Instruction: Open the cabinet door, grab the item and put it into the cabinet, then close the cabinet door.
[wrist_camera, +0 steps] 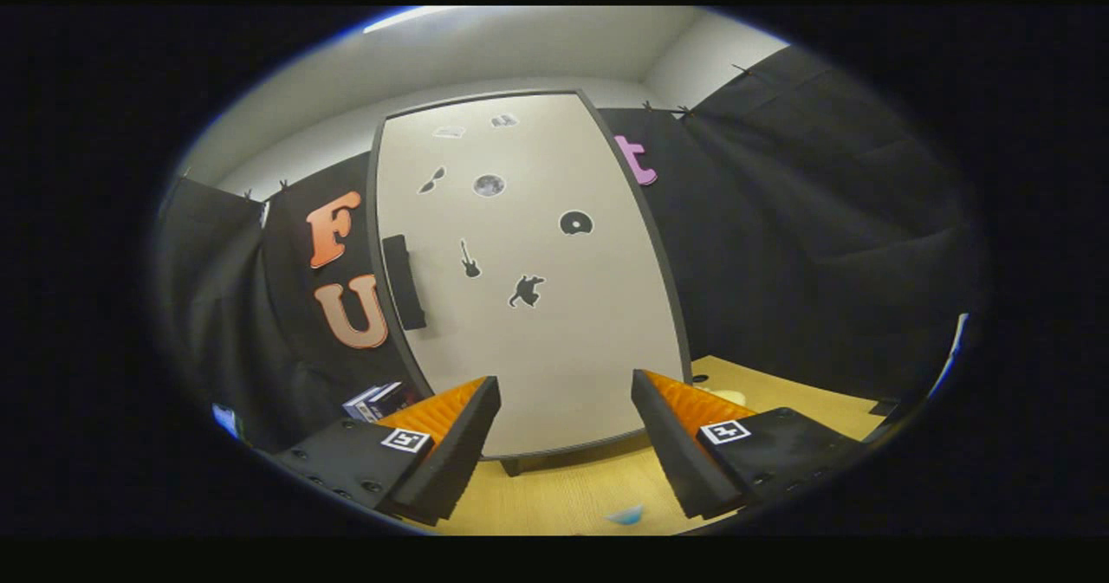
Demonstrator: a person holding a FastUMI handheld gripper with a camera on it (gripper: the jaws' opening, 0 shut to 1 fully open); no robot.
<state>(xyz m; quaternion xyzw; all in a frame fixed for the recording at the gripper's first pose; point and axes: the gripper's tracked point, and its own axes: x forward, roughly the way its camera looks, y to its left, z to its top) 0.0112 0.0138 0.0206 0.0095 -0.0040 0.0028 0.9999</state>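
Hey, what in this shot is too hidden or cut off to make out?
- Box left of the cabinet: partly behind the open tool, kind unclear.
- Pale item on the table: hidden by the right finger.
- Blue scrap: cut off below.
- Cabinet inside: door shut.

Soft, even overhead light from a ceiling strip [407, 18]; sharp centre, strong fisheye bending at edges.

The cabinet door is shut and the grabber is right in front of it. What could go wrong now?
1. The gripper is open, facing the door's flat middle. The dark handle sits off near one edge, so the fingers might bump or slide on the panel.
2. A small box lies beside the cabinet under the handle side; a swinging door or gripper might knock it.
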